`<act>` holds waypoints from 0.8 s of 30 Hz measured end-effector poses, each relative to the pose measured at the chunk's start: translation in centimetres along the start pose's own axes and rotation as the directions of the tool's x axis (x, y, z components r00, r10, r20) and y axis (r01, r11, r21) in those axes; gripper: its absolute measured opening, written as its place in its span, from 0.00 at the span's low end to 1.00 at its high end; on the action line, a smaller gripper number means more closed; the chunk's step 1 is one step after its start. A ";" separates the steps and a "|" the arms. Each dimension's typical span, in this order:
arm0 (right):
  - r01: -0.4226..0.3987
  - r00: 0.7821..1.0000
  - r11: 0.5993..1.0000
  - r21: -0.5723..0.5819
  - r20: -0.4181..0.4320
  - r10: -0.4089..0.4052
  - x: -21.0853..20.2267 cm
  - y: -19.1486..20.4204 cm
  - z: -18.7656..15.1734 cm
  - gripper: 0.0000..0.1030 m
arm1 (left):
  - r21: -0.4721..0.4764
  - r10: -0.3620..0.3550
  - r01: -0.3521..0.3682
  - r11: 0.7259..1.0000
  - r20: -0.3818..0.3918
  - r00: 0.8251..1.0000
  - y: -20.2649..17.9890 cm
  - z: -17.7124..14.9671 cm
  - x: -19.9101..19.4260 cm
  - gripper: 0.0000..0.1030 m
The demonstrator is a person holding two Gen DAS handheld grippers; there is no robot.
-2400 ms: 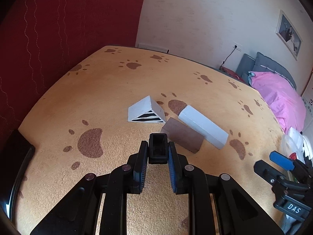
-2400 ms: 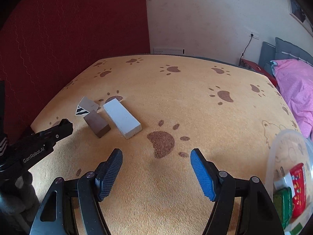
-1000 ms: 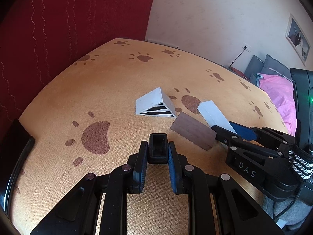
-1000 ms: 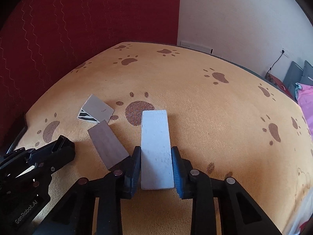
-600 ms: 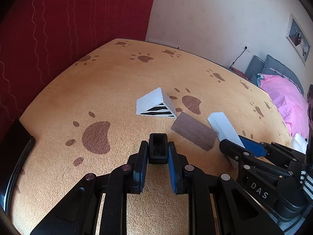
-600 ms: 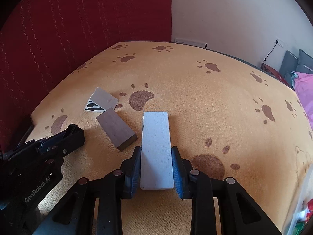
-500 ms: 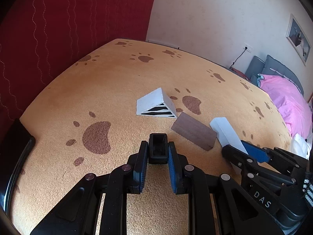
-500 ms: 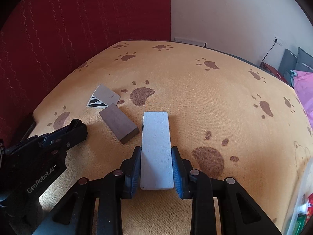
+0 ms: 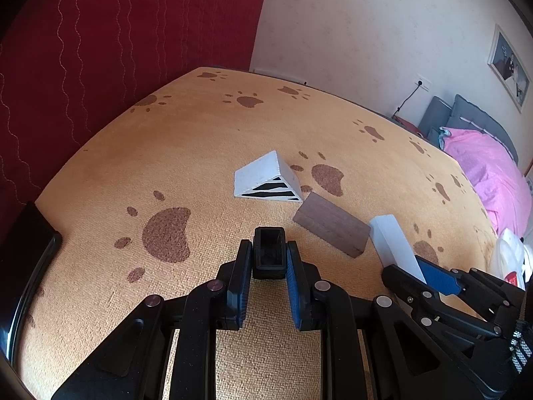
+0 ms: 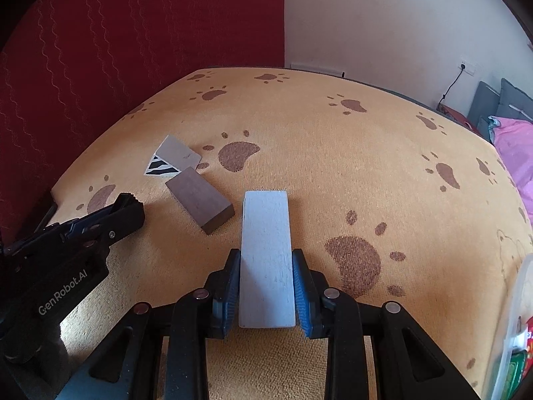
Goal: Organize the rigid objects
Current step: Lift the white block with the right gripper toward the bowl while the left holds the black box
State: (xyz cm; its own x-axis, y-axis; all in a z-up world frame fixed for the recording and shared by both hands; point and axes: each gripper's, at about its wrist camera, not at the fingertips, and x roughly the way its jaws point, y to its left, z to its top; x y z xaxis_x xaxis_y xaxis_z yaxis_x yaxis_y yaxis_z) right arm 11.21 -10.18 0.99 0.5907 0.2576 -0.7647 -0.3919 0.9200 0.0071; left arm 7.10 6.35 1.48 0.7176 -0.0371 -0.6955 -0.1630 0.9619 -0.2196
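The right tool (image 10: 266, 286) is clamped on a white block (image 10: 266, 253); the left tool (image 9: 268, 266) pinches a small black box (image 9: 269, 250). Beside the white block lies a brown block (image 10: 199, 200), beyond it a striped wedge (image 10: 171, 160). At the carpet's (image 10: 333, 166) right edge, a clear tub (image 10: 519, 326) holds red and green items.

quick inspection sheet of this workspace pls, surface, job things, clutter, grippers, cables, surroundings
surface: orange carpet with brown paw prints, bare apart from the blocks.
job's things: white block clamped by its near end; brown block and striped wedge lie on the carpet, close together.
clutter: clear tub at the right edge with red and green items inside.
grippers: right gripper shut on the white block; left gripper shut on a small black box.
cables: one black lead hangs from a wall socket.
surroundings: red curtain, pale wall, framed picture, bed with pink cover.
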 end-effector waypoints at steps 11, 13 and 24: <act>0.032 0.999 0.999 -0.020 0.015 -0.032 -0.1 0.5 -0.1 0.31 | 0.000 0.000 0.000 1.000 0.000 1.000 0.0 0.0 0.0 0.20; 0.030 0.999 0.999 -0.010 0.013 -0.030 -0.3 0.5 -0.3 0.31 | 0.000 0.000 0.000 1.000 0.000 1.000 0.0 0.0 0.0 0.20; -0.014 0.999 0.998 0.062 0.036 0.012 -2.7 -0.3 -1.3 0.30 | 0.000 0.000 0.000 1.000 0.000 1.000 0.0 0.0 0.0 0.20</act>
State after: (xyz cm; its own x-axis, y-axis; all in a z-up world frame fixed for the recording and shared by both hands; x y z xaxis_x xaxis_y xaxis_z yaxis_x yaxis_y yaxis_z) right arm 8.80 -11.49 2.26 0.6112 0.2790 -0.7406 -0.3556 0.9328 0.0580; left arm 7.09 6.34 1.47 0.7178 -0.0367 -0.6953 -0.1633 0.9619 -0.2193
